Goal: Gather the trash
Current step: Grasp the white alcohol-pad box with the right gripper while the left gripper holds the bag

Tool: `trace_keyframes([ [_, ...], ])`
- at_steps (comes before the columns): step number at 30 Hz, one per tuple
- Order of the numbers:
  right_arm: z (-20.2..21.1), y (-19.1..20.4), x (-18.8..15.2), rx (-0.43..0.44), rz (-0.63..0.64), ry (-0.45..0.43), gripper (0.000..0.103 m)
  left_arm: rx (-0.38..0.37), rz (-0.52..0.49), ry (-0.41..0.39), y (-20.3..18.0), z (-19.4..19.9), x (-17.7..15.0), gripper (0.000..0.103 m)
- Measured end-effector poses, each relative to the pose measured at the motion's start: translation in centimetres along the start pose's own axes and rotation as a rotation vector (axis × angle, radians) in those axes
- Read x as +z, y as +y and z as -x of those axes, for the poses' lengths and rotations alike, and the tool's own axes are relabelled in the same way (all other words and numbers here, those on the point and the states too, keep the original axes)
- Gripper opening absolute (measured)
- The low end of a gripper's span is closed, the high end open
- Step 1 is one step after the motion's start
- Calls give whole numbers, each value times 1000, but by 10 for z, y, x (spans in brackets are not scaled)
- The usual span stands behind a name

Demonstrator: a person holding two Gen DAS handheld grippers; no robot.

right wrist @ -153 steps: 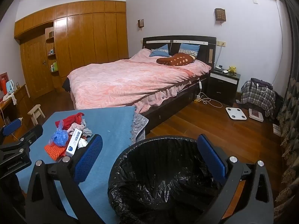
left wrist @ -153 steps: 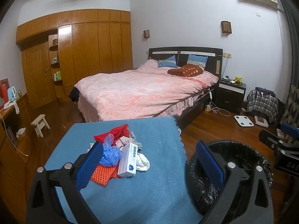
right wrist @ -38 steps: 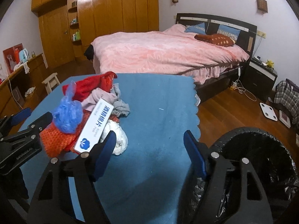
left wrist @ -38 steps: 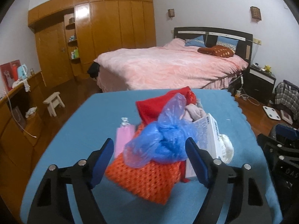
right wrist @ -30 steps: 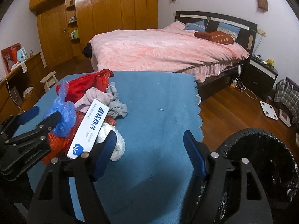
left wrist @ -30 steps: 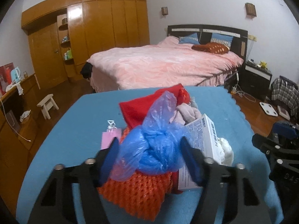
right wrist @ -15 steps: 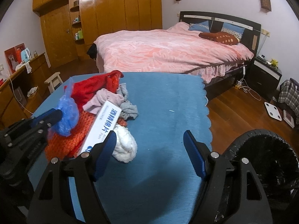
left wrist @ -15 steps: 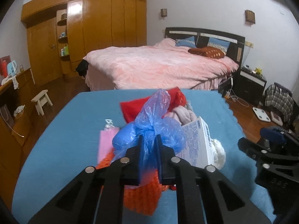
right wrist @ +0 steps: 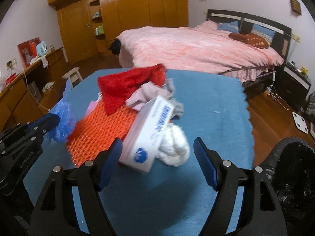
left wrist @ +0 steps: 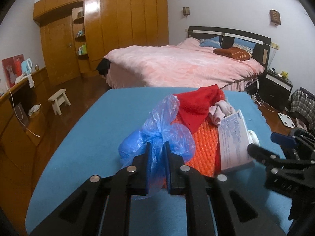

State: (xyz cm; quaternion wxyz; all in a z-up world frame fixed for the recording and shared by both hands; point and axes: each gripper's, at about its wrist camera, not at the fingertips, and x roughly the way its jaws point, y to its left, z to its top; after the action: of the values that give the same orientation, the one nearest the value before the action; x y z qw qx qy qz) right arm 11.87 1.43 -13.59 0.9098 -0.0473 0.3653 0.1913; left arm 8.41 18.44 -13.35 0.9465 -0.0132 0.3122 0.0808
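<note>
Two grippers: you hold one in each hand over the blue tablecloth (left wrist: 110,118).
Blue plastic bag (left wrist: 163,129): at the near left edge of the trash pile, pinched in your left gripper (left wrist: 157,157), whose jaws are clamped together on it.
Right gripper (right wrist: 157,157): jaws wide apart, empty, just short of the white box (right wrist: 151,133) and white wad (right wrist: 175,143).
Pile: orange mesh (right wrist: 102,125), red cloth (right wrist: 126,84).
Bin (right wrist: 291,169): black-lined, at your right beside the table.

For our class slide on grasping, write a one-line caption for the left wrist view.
Left gripper shut on the blue plastic bag above the trash pile on the blue table.
</note>
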Motion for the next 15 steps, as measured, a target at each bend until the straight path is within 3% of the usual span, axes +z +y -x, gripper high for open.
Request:
trace_keyframes([
  [4, -9, 6, -1, 6, 4, 21, 70, -4, 11, -2, 3, -1, -1, 12],
  [7, -16, 7, 0, 33, -6, 45, 62, -6, 20, 2, 7, -1, -1, 12],
  [9, -22, 8, 0, 61, -20, 67, 51, -4, 23, 3, 8, 0, -3, 12],
  [15, -14, 4, -2, 90, -28, 66, 40, -4, 22, -1, 9, 4, -4, 12],
])
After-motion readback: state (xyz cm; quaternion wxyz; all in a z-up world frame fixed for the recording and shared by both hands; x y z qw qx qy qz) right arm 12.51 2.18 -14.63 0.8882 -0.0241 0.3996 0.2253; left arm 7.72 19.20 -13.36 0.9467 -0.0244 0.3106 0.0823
